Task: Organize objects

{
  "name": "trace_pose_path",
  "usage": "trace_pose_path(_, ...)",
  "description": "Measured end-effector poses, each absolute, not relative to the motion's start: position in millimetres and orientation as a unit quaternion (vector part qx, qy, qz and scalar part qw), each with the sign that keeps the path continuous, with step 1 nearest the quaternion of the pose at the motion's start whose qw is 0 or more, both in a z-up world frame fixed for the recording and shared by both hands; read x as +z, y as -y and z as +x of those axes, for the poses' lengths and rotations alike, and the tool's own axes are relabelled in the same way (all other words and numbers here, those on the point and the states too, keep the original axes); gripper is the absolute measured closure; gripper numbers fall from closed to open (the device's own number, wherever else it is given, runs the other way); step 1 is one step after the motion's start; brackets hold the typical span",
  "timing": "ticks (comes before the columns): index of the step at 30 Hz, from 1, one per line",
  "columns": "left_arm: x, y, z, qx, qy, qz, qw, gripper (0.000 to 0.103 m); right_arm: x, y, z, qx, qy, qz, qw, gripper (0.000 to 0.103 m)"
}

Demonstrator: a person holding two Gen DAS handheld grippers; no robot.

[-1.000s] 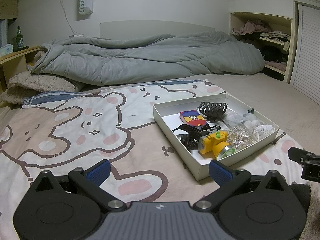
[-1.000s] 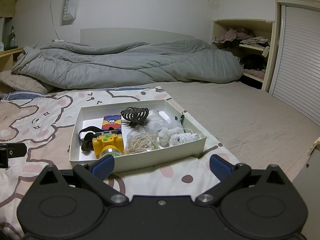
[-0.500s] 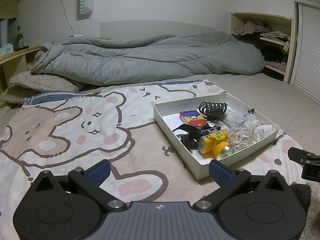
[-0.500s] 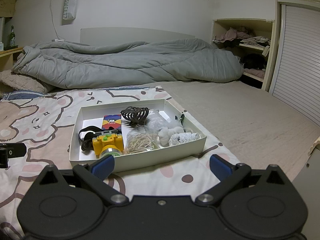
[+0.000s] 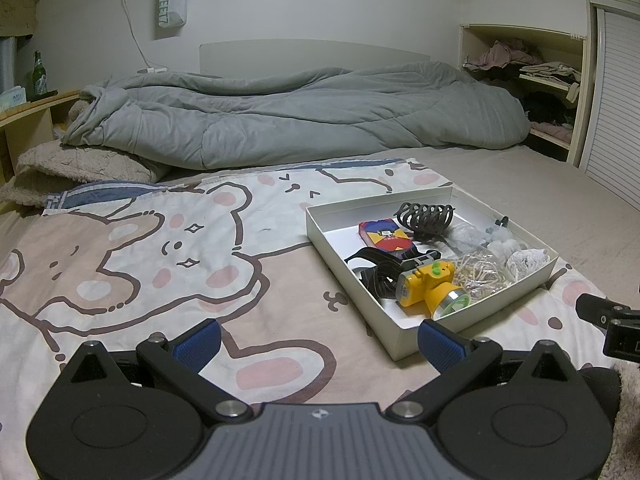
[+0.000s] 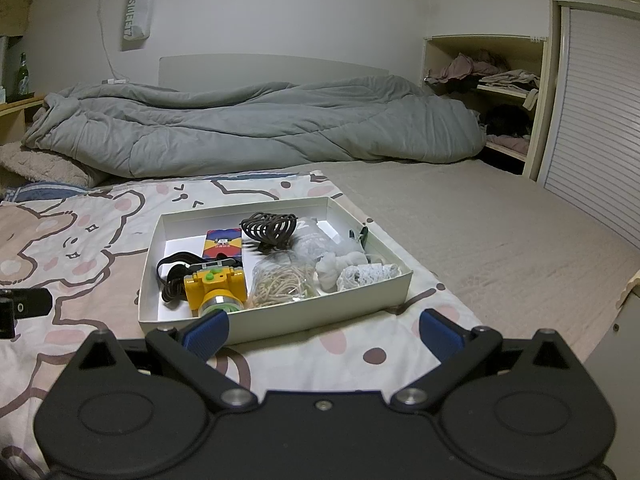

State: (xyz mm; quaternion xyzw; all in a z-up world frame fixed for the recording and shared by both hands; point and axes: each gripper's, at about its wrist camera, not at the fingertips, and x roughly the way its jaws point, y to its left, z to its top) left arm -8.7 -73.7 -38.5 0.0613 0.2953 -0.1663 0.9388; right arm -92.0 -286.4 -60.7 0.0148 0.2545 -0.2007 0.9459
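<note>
A shallow white box (image 5: 348,248) (image 6: 280,320) lies on a bear-print sheet (image 5: 160,264). Inside it are a yellow headlamp (image 5: 430,286) (image 6: 214,286) with a black strap, a colourful card pack (image 5: 384,234) (image 6: 223,243), a dark hair claw (image 5: 426,216) (image 6: 270,227), a bag of rubber bands (image 5: 482,274) (image 6: 280,282) and white lace pieces (image 5: 526,258) (image 6: 366,274). My left gripper (image 5: 318,342) is open, low over the sheet to the box's near left. My right gripper (image 6: 324,330) is open too, just in front of the box's near wall. Neither holds anything.
A rumpled grey duvet (image 5: 300,116) (image 6: 260,124) lies across the far side of the bed. Shelves with clothes (image 5: 532,88) (image 6: 496,96) and a slatted door (image 6: 600,132) stand at the right. A green bottle (image 5: 38,74) sits on a ledge at the left.
</note>
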Motion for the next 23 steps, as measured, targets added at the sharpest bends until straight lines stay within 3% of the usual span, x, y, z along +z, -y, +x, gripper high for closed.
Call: trace_pose_path(23, -41.6, 75.8, -10.4, -0.163, -0.298, 0.059, 0.939, 0.0, -61.1, 287.6, -91.8, -0.201, -0.255, 0.017, 0.946, 0.001)
